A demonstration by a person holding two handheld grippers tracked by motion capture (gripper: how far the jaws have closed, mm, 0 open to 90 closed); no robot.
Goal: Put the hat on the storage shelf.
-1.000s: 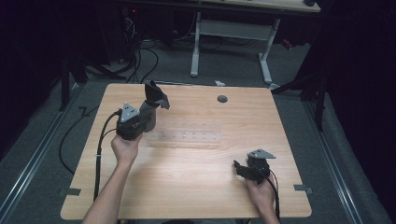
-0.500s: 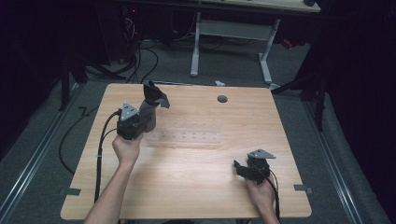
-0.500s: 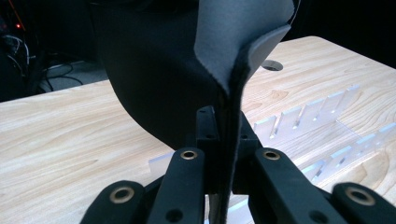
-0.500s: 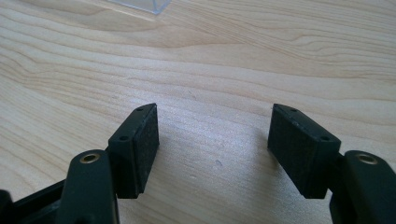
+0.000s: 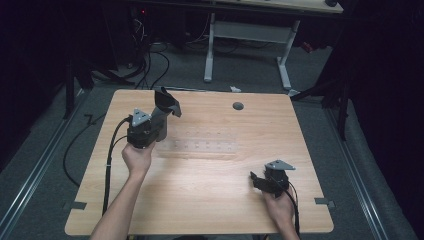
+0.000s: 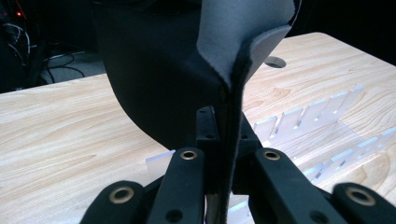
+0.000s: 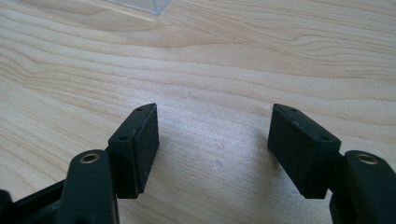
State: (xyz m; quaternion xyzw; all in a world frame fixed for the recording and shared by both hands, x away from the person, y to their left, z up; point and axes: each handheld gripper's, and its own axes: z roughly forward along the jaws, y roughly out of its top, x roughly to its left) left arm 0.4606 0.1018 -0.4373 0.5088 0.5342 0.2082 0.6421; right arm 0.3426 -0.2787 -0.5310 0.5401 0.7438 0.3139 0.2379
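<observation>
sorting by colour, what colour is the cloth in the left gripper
Black outside, grey inside; the cloth shows best in the left gripper view.

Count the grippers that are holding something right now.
1. The left gripper, raised over the table's far left part, is shut on a dark foam sheet. The right gripper, near the front right, is open and holds nothing.

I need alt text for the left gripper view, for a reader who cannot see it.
The left gripper pinches a dark, soft folded sheet with a grey inner face, which rises between its closed black jaws. Behind lie the light wooden table and a clear plastic slotted rack at the right.
</observation>
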